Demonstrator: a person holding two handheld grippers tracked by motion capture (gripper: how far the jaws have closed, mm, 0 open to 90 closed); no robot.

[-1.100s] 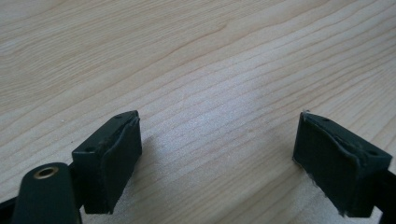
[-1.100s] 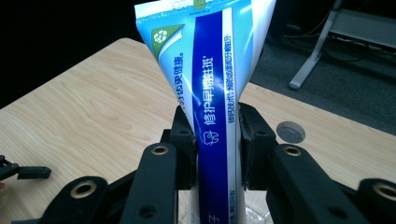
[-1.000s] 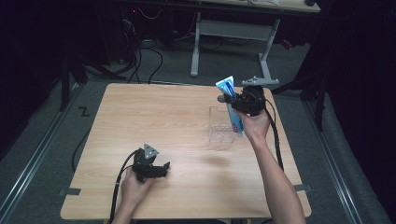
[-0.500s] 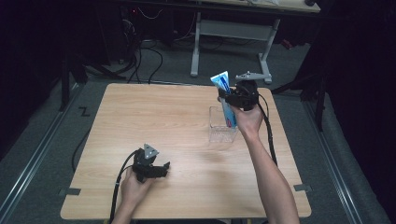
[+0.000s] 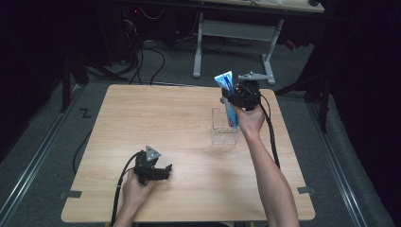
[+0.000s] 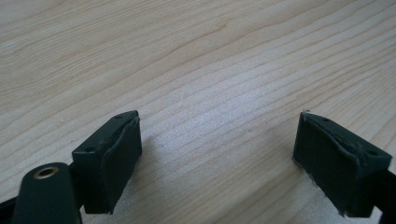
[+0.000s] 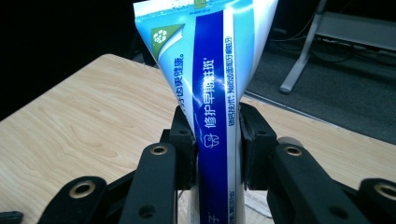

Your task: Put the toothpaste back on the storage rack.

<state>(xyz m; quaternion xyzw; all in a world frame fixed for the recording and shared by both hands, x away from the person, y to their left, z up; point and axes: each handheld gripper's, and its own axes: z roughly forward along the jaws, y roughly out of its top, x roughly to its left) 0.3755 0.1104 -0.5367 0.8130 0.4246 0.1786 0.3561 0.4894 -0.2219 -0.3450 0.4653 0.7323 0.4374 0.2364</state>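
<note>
Your right gripper point(image 5: 235, 100) sits up at about one o'clock on the counter point(image 5: 156, 118), and its jaws are clamped tight on a toothpaste tube point(image 5: 229, 97). In the right gripper view, that tube point(image 7: 219, 93) stands upright between the two black jaws of your right gripper point(image 7: 217, 140), the blue stripe with white lettering facing the camera and the flat crimped end fanning out at the top (a small green corner patch shows at its upper left). From the high view, the lower end of the tube reaches down into a clear plastic container point(image 5: 224, 126) that stands on the counter right under your right hand point(image 5: 248, 118); whether the tube touches its floor, you can't tell from here.

Over at seven o'clock, your left gripper point(image 5: 158, 172) lies low on the wood, your left hand point(image 5: 135, 187) wrapped around its body, the grey three-cornered plate on top and the cable trailing off toward the near edge. In the left gripper view, its jaws are spread wide with nothing between them, just bare pale wood grain of the counter point(image 6: 210, 56) under your left gripper point(image 6: 217, 149).

The two grippers are well apart, and beyond the far edge stands a white-framed desk point(image 5: 236, 28) on a dark floor.
</note>
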